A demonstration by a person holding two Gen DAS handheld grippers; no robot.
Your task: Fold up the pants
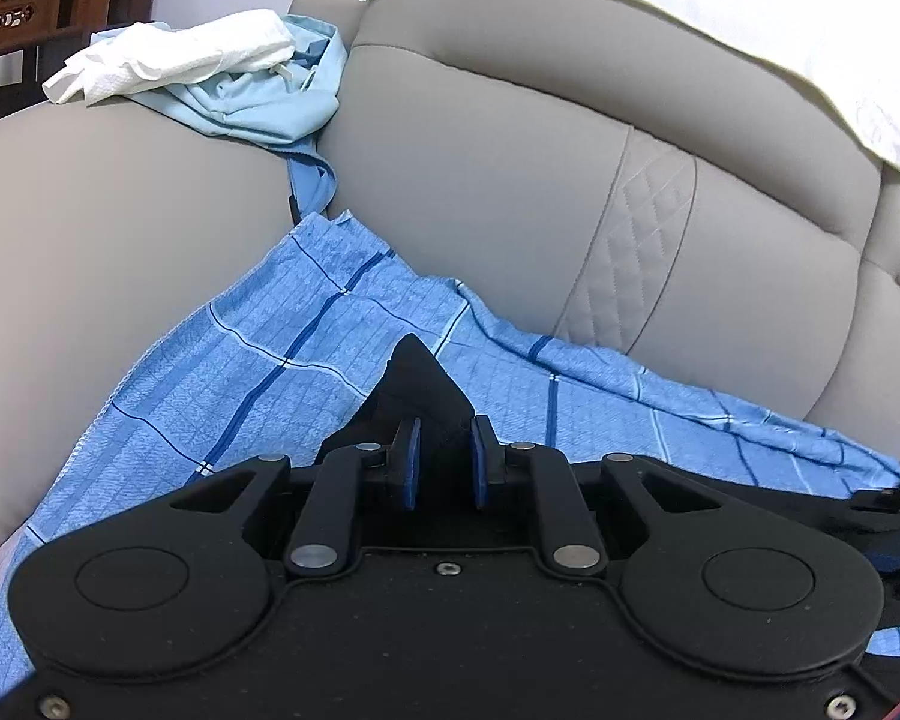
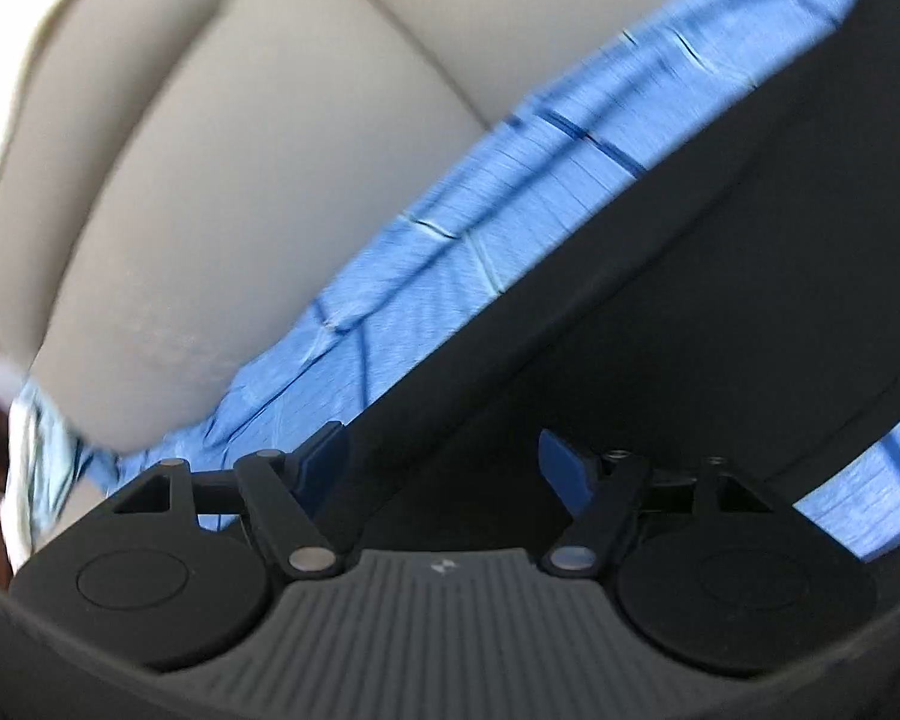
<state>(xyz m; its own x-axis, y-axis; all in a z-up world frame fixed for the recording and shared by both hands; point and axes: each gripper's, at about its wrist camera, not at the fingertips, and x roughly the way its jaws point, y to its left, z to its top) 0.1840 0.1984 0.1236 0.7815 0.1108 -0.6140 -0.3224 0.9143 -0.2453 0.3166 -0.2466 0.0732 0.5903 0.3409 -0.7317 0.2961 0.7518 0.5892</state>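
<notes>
Two grippers are at work over a grey sofa [image 1: 480,180] covered by a blue checked cloth [image 1: 240,372].

Finding one: the left gripper [image 1: 444,438] has its blue pads drawn close together, with a peak of black fabric standing up between them. I take this for a corner of the pants [image 1: 417,372], pinched and raised off the cloth.

Finding two: the right gripper [image 2: 444,456] stands with its pads wide apart and grasps nothing. In its blurred view the pants [image 2: 690,240] lie as a broad black sheet across the cloth [image 2: 450,228], reaching down between the spread pads without being pressed by them.

Assessment: the fold appears to be under way, with one corner secured and its partner not yet taken.

Recommendations: bring the right gripper to the matching edge and close only once a single layer of black fabric sits between the pads, not the checked cloth beneath. Keep the left pinch firm and level with the right, so the fold line runs straight. Carry both corners over together, low above the seat, to avoid dragging the cloth.

Note: a pale blue garment [image 1: 258,102] and white paper [image 1: 168,60] on the armrest lie well apart from the work.
</notes>
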